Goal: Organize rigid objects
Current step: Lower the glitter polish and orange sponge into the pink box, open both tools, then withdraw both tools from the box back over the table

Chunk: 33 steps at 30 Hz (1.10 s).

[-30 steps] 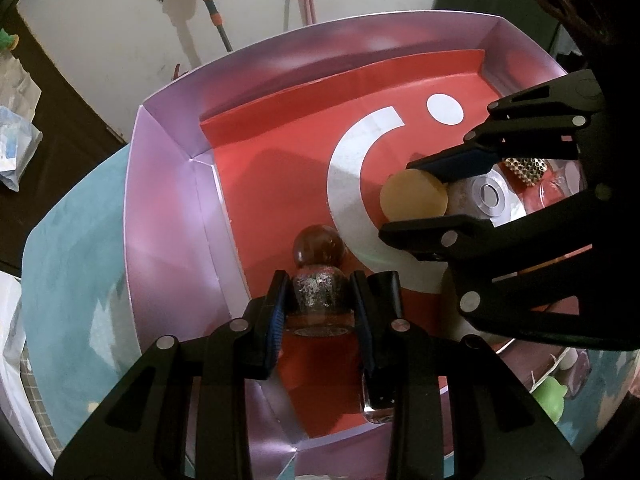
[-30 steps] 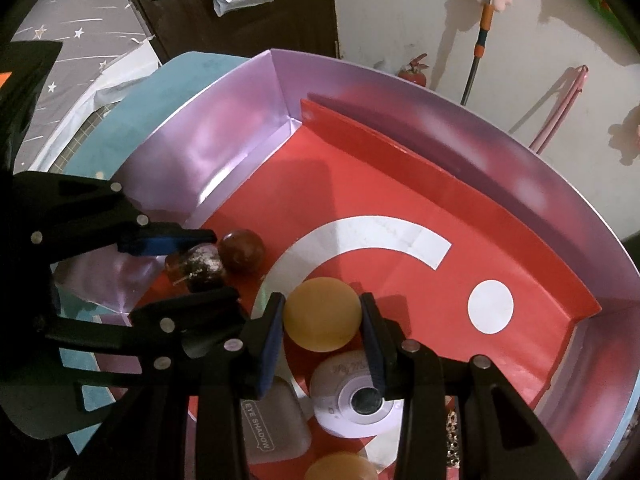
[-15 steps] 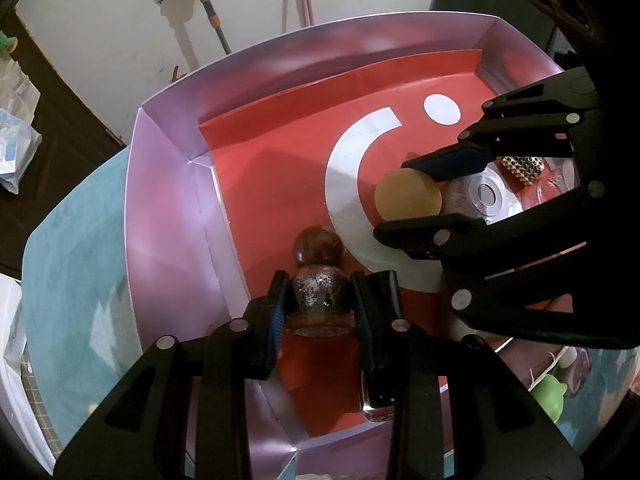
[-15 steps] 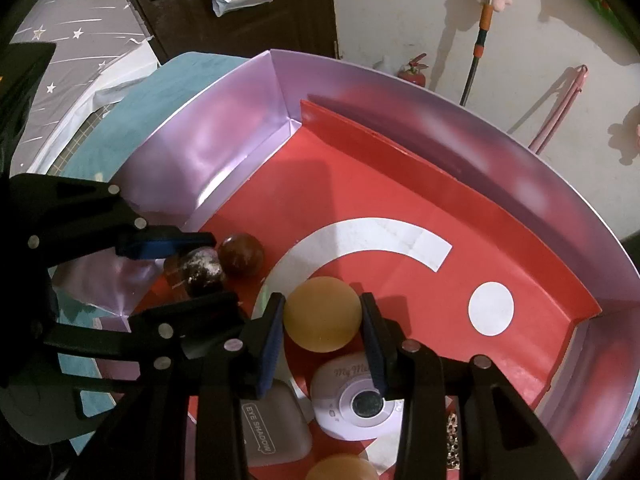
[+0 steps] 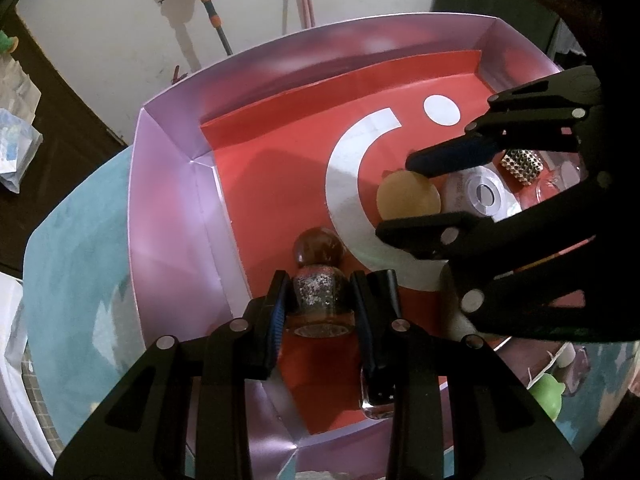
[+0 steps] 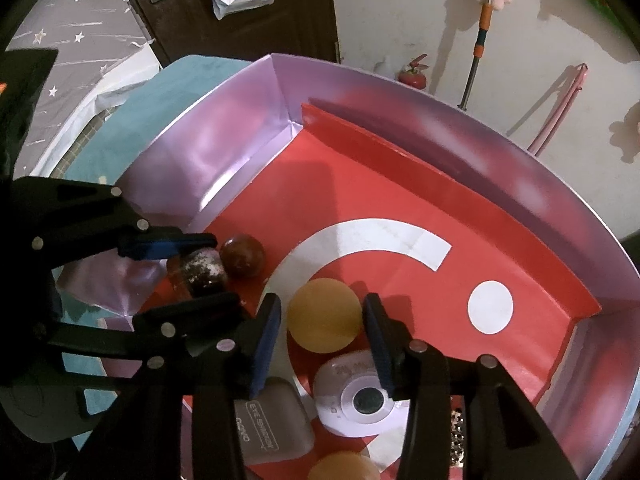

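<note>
A shallow box with purple walls [image 5: 168,216] [image 6: 224,152] and a red floor holds the objects. My left gripper [image 5: 320,300] is shut on a small glitter bottle with a round brown cap [image 5: 320,292] [image 6: 200,270], lying near the box's left corner. My right gripper [image 6: 324,316] [image 5: 424,192] has its jaws a little apart, around an orange ball [image 6: 324,314] [image 5: 408,198] that rests on the floor; small gaps show at both sides.
Behind the ball lie a white round compact [image 6: 360,396] [image 5: 476,196], an eye-shadow case [image 6: 272,424], a second orange ball [image 6: 344,466] and a studded block [image 5: 522,162]. A green toy [image 5: 548,394] sits outside the box on the teal cloth [image 5: 76,280].
The right gripper's jaws have opened slightly off the orange ball, which now rests on the box floor. The left gripper still holds the bottle in the same place.
</note>
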Available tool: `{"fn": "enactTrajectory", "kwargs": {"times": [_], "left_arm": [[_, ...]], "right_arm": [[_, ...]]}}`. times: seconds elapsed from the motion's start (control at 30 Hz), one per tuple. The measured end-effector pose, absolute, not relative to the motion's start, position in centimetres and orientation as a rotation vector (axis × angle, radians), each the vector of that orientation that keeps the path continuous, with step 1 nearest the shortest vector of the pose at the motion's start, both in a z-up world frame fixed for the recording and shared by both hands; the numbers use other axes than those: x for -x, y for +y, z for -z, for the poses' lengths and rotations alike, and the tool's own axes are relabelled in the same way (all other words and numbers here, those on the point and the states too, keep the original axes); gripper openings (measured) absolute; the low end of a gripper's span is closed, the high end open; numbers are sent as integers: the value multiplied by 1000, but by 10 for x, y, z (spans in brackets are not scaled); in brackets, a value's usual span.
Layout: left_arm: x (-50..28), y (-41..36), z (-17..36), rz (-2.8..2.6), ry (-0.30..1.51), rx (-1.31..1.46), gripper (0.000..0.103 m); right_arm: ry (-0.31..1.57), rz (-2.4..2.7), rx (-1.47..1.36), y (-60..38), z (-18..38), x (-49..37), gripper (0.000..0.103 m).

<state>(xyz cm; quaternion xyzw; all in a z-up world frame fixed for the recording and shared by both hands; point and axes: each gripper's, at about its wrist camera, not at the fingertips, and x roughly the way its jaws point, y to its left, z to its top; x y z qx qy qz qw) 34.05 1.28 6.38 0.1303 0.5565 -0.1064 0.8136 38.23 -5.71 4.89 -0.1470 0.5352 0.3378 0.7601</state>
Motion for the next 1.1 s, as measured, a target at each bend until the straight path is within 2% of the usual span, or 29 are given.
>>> {"fn": "enactTrajectory", "kwargs": {"times": [0.73, 0.8, 0.83, 0.87, 1.1], "left_arm": [[-319, 27, -101, 299, 1124, -118, 31], [-310, 28, -109, 317, 1096, -101, 46], [-305, 28, -113, 322, 1076, -88, 64], [-297, 30, -120, 332, 1041, -66, 70], [-254, 32, -147, 356, 936, -19, 71]], "right_arm": [[1111, -715, 213, -88, -79, -376, 52], [1091, -717, 191, -92, -87, -371, 54], [1073, -715, 174, -97, -95, -367, 56], [1062, -713, 166, -99, -99, -364, 58], [951, -671, 97, -133, -142, -328, 67]]}}
